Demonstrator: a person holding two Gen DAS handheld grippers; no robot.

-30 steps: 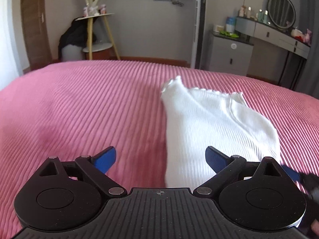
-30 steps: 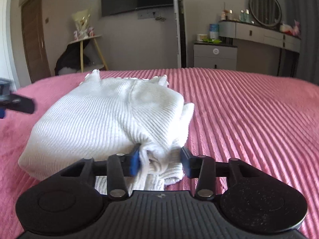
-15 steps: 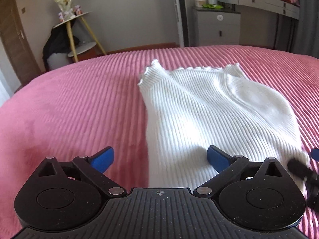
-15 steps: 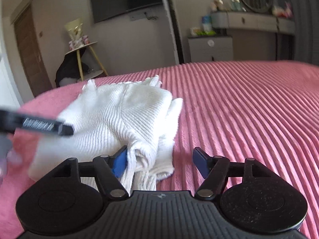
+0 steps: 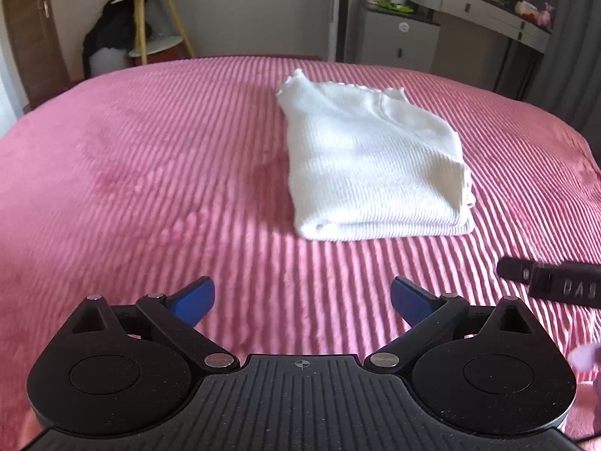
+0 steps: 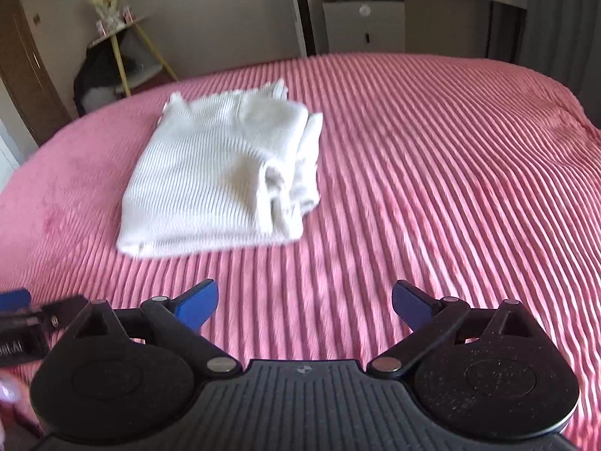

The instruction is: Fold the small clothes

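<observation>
Right gripper [image 6: 305, 302]: jaws opening, now spread wide, nothing between them but bare bed [image 6: 432, 158]. Left gripper [image 5: 302, 300]: jaws likewise wide apart and empty. Garment [image 5: 370, 161]: white ribbed knit, folded into a compact oblong, lying flat on the bed, ahead of both grippers and well apart from each. From the right gripper it lies forward and to the left; from the left gripper, forward and slightly to the right, so it sits roughly between the two lines of approach. Long axis runs away from the grippers, scalloped hem at the far end, folded edge nearest. Loose layers show along its right side. Neither gripper is clearly nearer.
</observation>
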